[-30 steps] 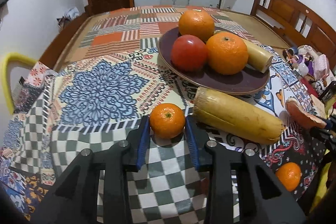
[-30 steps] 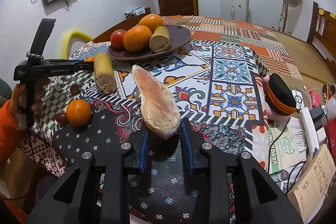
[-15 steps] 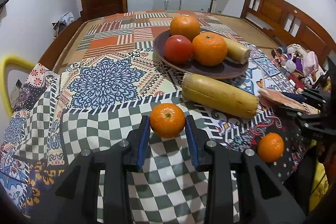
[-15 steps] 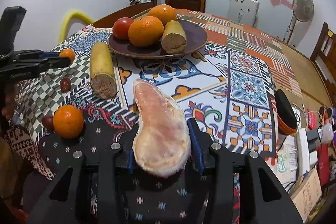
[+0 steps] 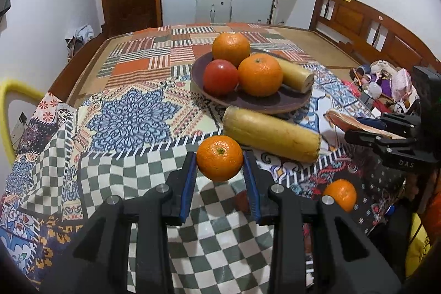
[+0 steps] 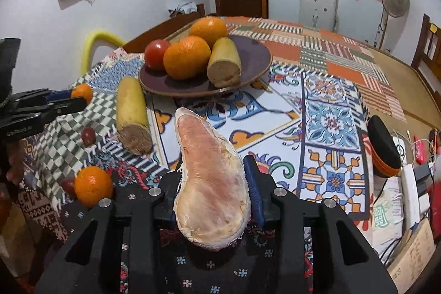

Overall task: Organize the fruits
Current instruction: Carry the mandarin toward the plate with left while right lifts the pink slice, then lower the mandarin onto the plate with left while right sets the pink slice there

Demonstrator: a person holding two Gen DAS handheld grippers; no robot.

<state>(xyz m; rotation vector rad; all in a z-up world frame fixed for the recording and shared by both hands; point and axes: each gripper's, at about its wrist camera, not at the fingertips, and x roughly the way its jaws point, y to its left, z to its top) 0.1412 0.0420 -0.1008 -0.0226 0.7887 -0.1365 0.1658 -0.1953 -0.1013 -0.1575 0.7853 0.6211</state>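
My left gripper [image 5: 220, 164] is shut on a small mandarin [image 5: 219, 158] and holds it above the checked cloth. My right gripper [image 6: 212, 170] is shut on a pink pomelo wedge [image 6: 210, 178], lifted off the table; it also shows in the left wrist view [image 5: 347, 119]. A dark purple plate [image 5: 286, 101] holds two oranges [image 5: 260, 74], a red tomato [image 5: 220, 77] and a short yellow fruit piece [image 5: 296, 73]. A long yellow fruit [image 5: 271, 134] lies on the cloth in front of the plate. Another mandarin [image 5: 340, 194] lies near the table's front edge.
Two small dark red fruits [image 6: 88, 135] lie on the cloth near the long yellow fruit [image 6: 132, 112]. A black and orange round case [image 6: 384, 148] and cluttered papers and cables sit at the table's right edge. A wooden bench [image 5: 372, 29] stands to the right.
Both grippers have risen and pulled back with their fruit. The mandarin now hangs clear above the cloth, and the pomelo wedge has come up off the table.
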